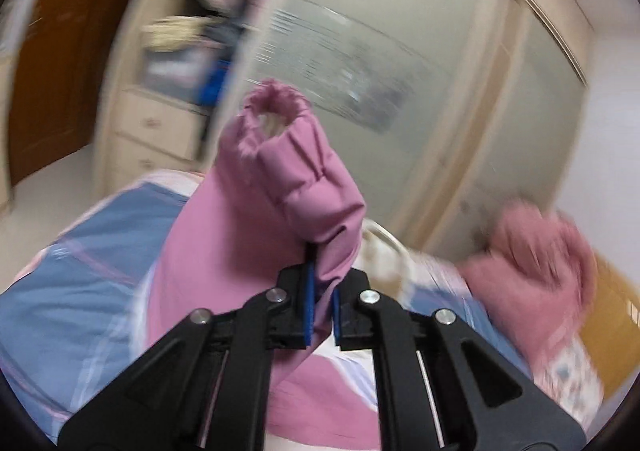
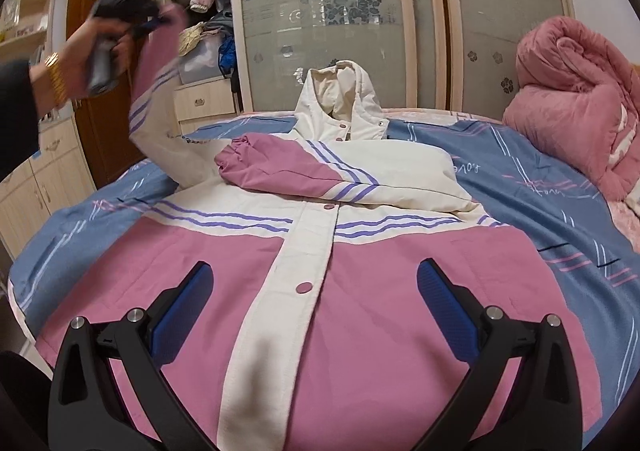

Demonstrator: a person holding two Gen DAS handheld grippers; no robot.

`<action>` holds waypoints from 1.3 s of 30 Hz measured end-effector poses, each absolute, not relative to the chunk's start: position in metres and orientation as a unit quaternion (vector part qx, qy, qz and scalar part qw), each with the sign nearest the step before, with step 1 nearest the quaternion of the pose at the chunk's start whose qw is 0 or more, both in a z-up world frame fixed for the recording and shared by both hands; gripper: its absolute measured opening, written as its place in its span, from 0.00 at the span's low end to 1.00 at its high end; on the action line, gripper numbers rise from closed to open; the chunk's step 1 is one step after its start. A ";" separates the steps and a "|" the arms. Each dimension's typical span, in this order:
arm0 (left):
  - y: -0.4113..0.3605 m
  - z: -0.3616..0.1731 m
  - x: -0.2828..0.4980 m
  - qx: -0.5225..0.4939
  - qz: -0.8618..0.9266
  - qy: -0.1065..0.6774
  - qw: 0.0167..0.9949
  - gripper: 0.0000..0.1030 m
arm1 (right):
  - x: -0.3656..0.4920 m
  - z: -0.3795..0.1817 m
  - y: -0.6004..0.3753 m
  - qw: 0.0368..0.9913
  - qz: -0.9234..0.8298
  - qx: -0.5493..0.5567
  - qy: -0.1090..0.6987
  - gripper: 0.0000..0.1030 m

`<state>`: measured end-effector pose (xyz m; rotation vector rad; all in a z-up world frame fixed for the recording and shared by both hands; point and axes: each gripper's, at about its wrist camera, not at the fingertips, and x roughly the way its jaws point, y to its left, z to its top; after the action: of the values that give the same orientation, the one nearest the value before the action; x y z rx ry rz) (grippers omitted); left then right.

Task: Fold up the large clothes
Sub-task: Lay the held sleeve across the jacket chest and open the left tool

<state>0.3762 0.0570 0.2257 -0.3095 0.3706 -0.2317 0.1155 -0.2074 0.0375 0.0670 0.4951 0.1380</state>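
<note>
A pink and cream puffer jacket with purple stripes lies front up on the bed, its hood at the far side. One sleeve is folded across the chest. My left gripper is shut on the other sleeve near its elastic cuff and holds it up in the air; it shows at the upper left of the right wrist view. My right gripper is open and empty, hovering over the jacket's lower front.
The bed has a blue patterned sheet. A rolled pink quilt lies at the bed's far right. A wardrobe with frosted sliding doors stands behind, with open shelves of clothes and drawers to its left.
</note>
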 end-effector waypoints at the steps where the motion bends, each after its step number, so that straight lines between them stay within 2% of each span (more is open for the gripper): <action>1: 0.022 0.221 0.380 -0.133 -0.136 0.198 0.962 0.06 | 0.114 0.039 -0.213 0.967 0.065 0.037 0.243 0.99; 4: -0.069 0.189 0.390 -0.092 -0.191 0.247 0.945 0.06 | 0.115 0.039 -0.232 0.966 0.052 0.053 0.248 0.99; 9: -0.198 0.084 0.399 -0.033 -0.225 0.342 0.912 0.06 | 0.119 0.033 -0.256 0.960 0.034 0.077 0.266 0.99; 11: -0.228 0.041 0.407 -0.031 -0.220 0.383 0.897 0.07 | 0.119 0.031 -0.261 0.959 0.030 0.077 0.272 0.99; 14: -0.254 -0.005 0.411 -0.008 -0.207 0.402 0.892 0.10 | 0.119 0.029 -0.270 0.956 0.030 0.083 0.281 0.99; 15: -0.256 -0.014 0.409 -0.007 -0.201 0.403 0.893 0.17 | 0.119 0.028 -0.273 0.955 0.030 0.087 0.282 0.99; 16: -0.258 -0.027 0.410 -0.014 -0.200 0.411 0.889 0.38 | 0.119 0.028 -0.276 0.955 0.031 0.089 0.282 0.99; 17: -0.256 -0.031 0.407 -0.024 -0.213 0.418 0.883 0.59 | 0.118 0.029 -0.278 0.955 0.031 0.089 0.282 0.99; 18: -0.257 -0.034 0.406 -0.037 -0.235 0.423 0.874 0.95 | 0.117 0.029 -0.279 0.955 0.033 0.089 0.280 0.99; 19: -0.257 -0.035 0.400 -0.039 -0.253 0.419 0.871 0.98 | 0.117 0.029 -0.279 0.955 0.033 0.088 0.280 0.99; 22: -0.251 -0.026 0.382 -0.027 -0.289 0.409 0.865 0.98 | 0.116 0.030 -0.282 0.955 0.032 0.093 0.279 0.99; 25: -0.225 0.001 0.363 -0.073 -0.316 0.398 0.858 0.98 | 0.116 0.032 -0.281 0.956 0.033 0.093 0.275 0.99; 29: -0.145 0.037 0.309 -0.113 -0.293 0.345 0.885 0.98 | 0.114 0.033 -0.276 0.957 0.034 0.088 0.273 0.99; 33: -0.068 0.050 0.219 -0.046 -0.165 0.287 0.943 0.98 | 0.111 0.034 -0.269 0.960 0.033 0.078 0.267 0.99; 39: -0.010 0.044 0.108 0.023 -0.058 0.248 0.967 0.98 | 0.106 0.032 -0.261 0.964 0.028 0.065 0.256 0.99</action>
<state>0.1076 -0.0104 0.0441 0.0465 0.5009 -0.1166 0.1064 -0.2610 0.0316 0.1319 0.5192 0.0562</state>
